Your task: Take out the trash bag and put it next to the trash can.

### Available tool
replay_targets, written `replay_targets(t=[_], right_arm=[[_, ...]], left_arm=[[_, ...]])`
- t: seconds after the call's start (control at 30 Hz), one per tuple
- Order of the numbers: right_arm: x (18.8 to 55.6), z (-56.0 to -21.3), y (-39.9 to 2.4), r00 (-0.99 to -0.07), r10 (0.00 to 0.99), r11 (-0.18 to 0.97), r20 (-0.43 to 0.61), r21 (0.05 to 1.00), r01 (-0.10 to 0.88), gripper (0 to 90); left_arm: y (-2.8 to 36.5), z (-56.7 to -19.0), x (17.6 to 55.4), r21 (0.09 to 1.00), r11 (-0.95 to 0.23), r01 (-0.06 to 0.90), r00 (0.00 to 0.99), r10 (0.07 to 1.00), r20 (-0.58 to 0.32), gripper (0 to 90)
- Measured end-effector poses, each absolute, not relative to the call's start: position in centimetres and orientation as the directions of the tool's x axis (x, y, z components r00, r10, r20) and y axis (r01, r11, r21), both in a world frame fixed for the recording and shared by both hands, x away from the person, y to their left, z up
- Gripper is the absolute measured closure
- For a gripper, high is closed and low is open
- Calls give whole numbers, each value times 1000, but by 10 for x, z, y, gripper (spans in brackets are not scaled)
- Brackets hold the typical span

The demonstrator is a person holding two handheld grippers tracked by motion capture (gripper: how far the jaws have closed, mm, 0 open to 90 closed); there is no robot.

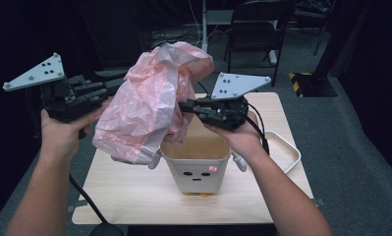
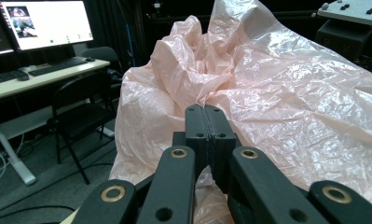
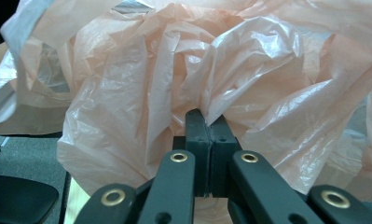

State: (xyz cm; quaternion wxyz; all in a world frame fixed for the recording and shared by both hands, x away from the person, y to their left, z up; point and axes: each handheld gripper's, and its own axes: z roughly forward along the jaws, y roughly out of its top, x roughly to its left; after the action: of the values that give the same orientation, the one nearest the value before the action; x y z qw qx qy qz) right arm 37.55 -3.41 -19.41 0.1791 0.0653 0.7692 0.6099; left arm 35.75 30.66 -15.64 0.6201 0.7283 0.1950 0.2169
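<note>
A crumpled pink plastic bag (image 1: 149,105) hangs in the air between the two tools, stretched from one to the other and billowing above and below them. Its lower folds droop beneath the tools to the rim of a small cream bin (image 1: 197,164) with a simple face printed on its front; the bin stands on the table (image 1: 134,189) below and just inside the right tool.

The left tool (image 1: 116,86) is held level at the bag's left side, jaws pressed together on a fold of the film. In the left gripper view the left tool (image 2: 206,122) shows its jaw tips meeting with the pink plastic gathered right at them, the bag spreading ahead and to the right. The right tool (image 1: 186,106) reaches into the bag from the other side, also pinching the film; in the right gripper view the right tool (image 3: 206,125) has its jaws closed with creases of the bag running into the tips and the plastic ballooning all around.

Beyond the right tool's hand (image 1: 238,132), a shallow white tray (image 1: 289,150) lies at the table's right edge. Well behind the bag stands a dark folding chair (image 1: 257,29) on the grey floor.
</note>
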Motion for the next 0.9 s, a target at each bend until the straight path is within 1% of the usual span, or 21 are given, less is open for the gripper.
replay_targets(t=[0.53,0.9], right_arm=[[373,-182,-10,-933,281,244,-224,957,-156,895],[379,-185,6,-939,266,260,-217,954,-147,894]], left_arm=[[325,-147,342,990,-141,-10,805,586,92,899],[340,-154,342,991,-133,11,790,608,73,899]])
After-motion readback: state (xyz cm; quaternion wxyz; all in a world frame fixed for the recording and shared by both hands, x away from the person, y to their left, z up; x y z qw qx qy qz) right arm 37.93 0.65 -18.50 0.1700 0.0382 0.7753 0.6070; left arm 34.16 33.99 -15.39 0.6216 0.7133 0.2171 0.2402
